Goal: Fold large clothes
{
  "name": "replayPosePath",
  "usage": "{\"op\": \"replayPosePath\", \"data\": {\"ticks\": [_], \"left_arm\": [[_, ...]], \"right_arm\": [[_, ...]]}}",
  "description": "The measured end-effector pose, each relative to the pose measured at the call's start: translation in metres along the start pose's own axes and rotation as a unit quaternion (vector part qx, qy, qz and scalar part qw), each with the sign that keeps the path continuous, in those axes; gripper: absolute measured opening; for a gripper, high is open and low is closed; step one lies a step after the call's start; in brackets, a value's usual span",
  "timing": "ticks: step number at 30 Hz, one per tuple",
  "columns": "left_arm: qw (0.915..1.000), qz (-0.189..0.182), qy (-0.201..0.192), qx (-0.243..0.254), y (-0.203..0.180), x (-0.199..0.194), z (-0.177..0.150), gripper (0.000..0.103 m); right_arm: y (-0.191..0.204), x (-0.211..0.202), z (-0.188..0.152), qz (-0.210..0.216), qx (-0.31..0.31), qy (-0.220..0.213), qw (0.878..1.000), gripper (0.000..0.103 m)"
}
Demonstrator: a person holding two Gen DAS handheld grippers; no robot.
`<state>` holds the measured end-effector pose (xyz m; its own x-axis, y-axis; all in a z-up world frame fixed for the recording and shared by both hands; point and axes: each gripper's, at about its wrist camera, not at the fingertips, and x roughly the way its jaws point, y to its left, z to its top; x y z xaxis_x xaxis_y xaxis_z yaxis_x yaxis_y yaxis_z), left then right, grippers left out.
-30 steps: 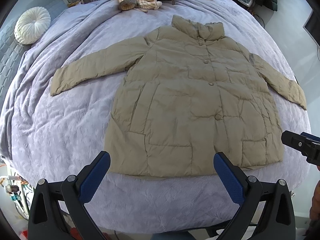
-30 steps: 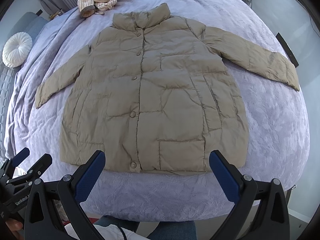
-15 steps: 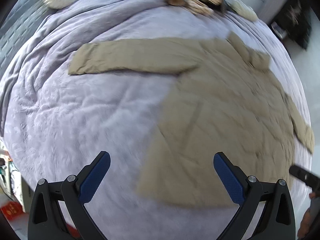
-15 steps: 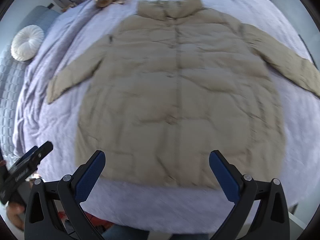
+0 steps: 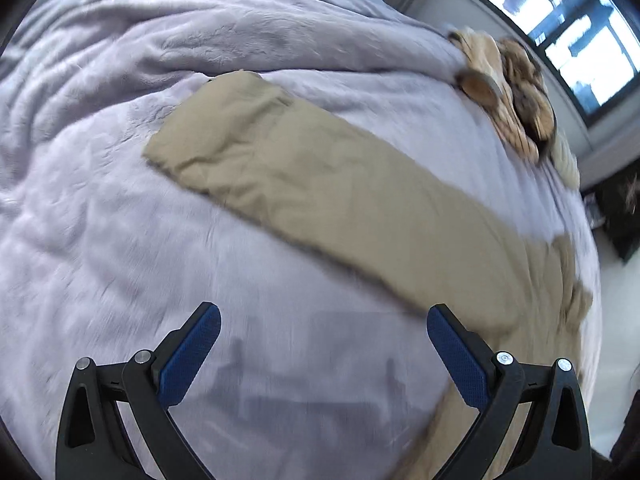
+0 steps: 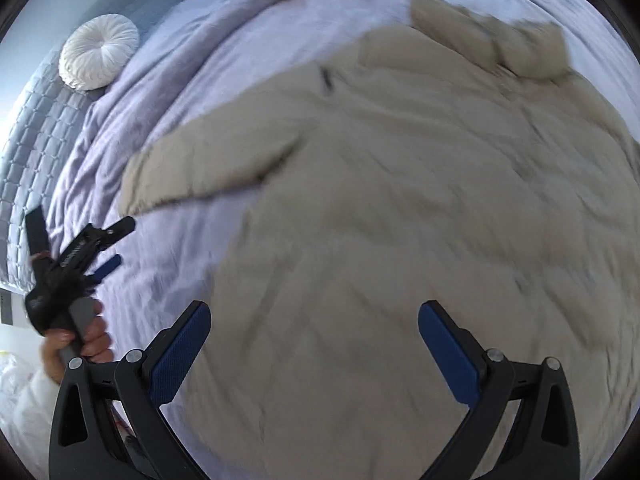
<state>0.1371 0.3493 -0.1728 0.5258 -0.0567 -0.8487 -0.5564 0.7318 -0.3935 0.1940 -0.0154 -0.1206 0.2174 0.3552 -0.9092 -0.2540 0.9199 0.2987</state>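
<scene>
Bedspread (image 6: 168, 92), lilac and rumpled, is filling both views, and the beige padded coat (image 6: 400, 208) is lying flat on it, collar pointing toward the far edge. Coat's sleeve (image 5: 320, 184) is stretching out across the cover, cuff well away from the coat's body. Beyond the coat's collar a heap of striped clothes (image 5: 508, 96) is sitting, blurred. Off past the coat's sleeve, a round white cushion (image 6: 99, 57) is resting against the grey headboard. Right gripper (image 6: 314, 350) is hovering over the coat's hem, jaws spread wide, holding nothing. Left gripper (image 5: 324, 354) is hanging over bare cover just beside the sleeve, jaws equally wide, empty, with a hand (image 6: 86, 340) gripping its handle.
</scene>
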Motion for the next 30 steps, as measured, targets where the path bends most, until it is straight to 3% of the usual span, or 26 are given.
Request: {"op": "replayPosePath", "data": {"ticks": [5, 13, 14, 15, 16, 17, 18, 19, 20, 21, 22, 24, 30], "left_arm": [[0.9980, -0.042, -0.013, -0.046, 0.018, 0.043, 0.031, 0.103], [0.9978, -0.025, -0.029, -0.054, 0.028, 0.085, 0.056, 0.103], [0.9979, -0.021, -0.032, -0.052, 0.028, 0.086, 0.057, 0.103], [0.9979, -0.014, -0.038, -0.050, 0.026, 0.088, 0.060, 0.103], [0.9978, -0.008, -0.042, -0.050, 0.025, 0.088, 0.060, 0.101], [0.9975, 0.000, -0.047, -0.052, 0.024, 0.088, 0.061, 0.090], [0.9974, 0.009, -0.050, -0.052, 0.024, 0.088, 0.062, 0.080], [0.9976, 0.014, -0.048, -0.049, 0.024, 0.089, 0.064, 0.056], [0.9981, -0.003, -0.043, -0.044, 0.024, 0.092, 0.067, 0.029], [0.9978, -0.035, -0.034, -0.045, 0.025, 0.093, 0.069, 0.017], [0.9969, -0.054, -0.030, -0.048, 0.025, 0.092, 0.070, 0.011], [0.9964, -0.069, -0.035, -0.034, 0.015, 0.084, 0.073, 0.011], [0.9861, -0.132, -0.073, 0.068, -0.057, 0.034, 0.076, 0.011]], "right_arm": [[0.022, 0.040, 0.044, -0.005, -0.025, -0.008, 1.000, 0.103], [0.034, 0.087, 0.086, 0.009, -0.011, -0.043, 0.999, 0.100], [0.032, 0.090, 0.088, 0.010, -0.005, -0.046, 0.999, 0.089], [0.030, 0.095, 0.090, 0.011, 0.000, -0.043, 0.999, 0.066], [0.028, 0.101, 0.090, 0.011, 0.004, -0.035, 0.999, 0.052], [0.026, 0.109, 0.091, 0.012, 0.008, -0.025, 1.000, 0.030], [0.023, 0.115, 0.090, 0.011, 0.012, -0.017, 1.000, 0.025], [0.020, 0.121, 0.089, 0.009, 0.014, -0.013, 1.000, 0.024], [0.017, 0.125, 0.086, 0.007, 0.014, -0.010, 1.000, 0.022], [0.014, 0.130, 0.086, 0.005, 0.015, -0.006, 1.000, 0.020], [0.011, 0.136, 0.085, 0.006, 0.020, 0.001, 1.000, 0.020], [0.002, 0.144, 0.085, 0.010, 0.037, 0.005, 0.999, 0.019], [-0.005, 0.149, 0.078, 0.021, 0.041, 0.001, 0.999, 0.018]]}}
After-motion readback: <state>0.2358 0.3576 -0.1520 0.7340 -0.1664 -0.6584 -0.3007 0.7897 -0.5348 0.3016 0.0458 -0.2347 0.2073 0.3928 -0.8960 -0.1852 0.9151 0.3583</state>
